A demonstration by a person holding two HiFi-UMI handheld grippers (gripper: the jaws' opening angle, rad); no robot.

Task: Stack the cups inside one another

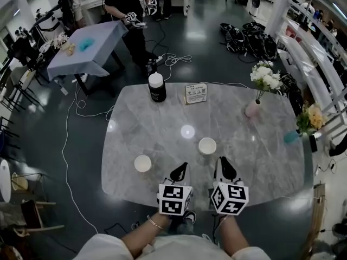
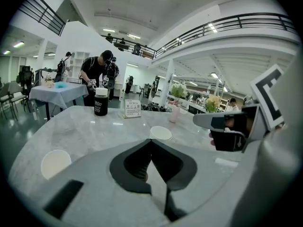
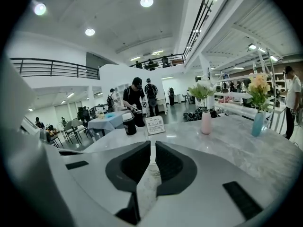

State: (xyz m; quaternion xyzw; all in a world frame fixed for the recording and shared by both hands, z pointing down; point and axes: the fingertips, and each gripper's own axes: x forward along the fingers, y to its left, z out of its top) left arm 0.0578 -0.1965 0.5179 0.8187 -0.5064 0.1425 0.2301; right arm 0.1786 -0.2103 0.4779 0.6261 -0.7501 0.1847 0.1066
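Two white paper cups stand apart on the marble table (image 1: 162,129): the left cup (image 1: 143,163) (image 2: 56,163) and the right cup (image 1: 207,145) (image 2: 161,133), both upright and empty. My left gripper (image 1: 181,168) (image 2: 151,141) hovers near the front edge between them, jaws shut with nothing held. Beside it, my right gripper (image 1: 223,164) (image 3: 150,144) sits just below and right of the right cup; its jaws are drawn to a thin slit with nothing between them. Neither gripper touches a cup. The right gripper view shows no cup.
At the table's far side stand a black bottle with a white lid (image 1: 157,88) and a sign card (image 1: 196,93). A pink vase with white flowers (image 1: 252,109) and a teal vase (image 1: 291,137) stand at the right. A person works at a blue-covered table (image 1: 87,50) behind.
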